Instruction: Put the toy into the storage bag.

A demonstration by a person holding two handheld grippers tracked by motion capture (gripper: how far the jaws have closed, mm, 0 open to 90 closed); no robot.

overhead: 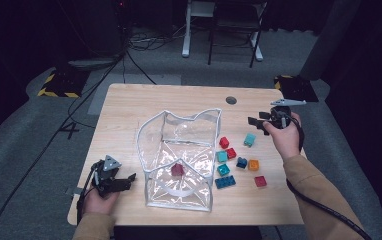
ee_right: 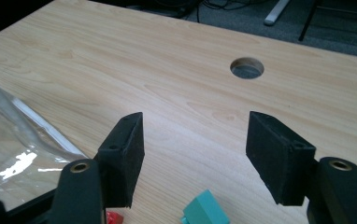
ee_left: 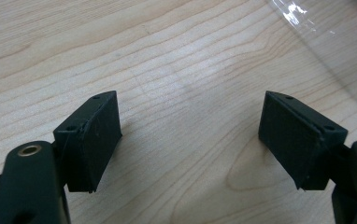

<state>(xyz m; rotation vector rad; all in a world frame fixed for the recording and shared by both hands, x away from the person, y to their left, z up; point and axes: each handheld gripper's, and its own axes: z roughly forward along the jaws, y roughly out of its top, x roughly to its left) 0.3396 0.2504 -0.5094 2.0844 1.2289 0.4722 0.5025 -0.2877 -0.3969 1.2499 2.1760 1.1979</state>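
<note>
A clear plastic bag (overhead: 179, 150) with white trim stands open in the middle of the wooden table (overhead: 124, 110). A dark red brick (overhead: 177, 170) lies inside it. To its right are several loose bricks, among them a teal brick (overhead: 249, 139), an orange brick (overhead: 253, 164) and a flat blue brick (overhead: 225, 182). My left gripper (overhead: 124, 182) rests near the front left edge, left of the bag, open over bare wood (ee_left: 190, 135). My right gripper (overhead: 256, 125) hovers open beyond the bricks; its view (ee_right: 195, 149) has the teal brick (ee_right: 204, 210) just below its jaws.
A round cable hole (overhead: 231, 100) sits in the table's far right part, ahead of the right gripper (ee_right: 246, 68). The bag's clear wall (ee_left: 335, 42) lies close to the left gripper. Cables and furniture legs (overhead: 185, 47) are on the floor beyond the table.
</note>
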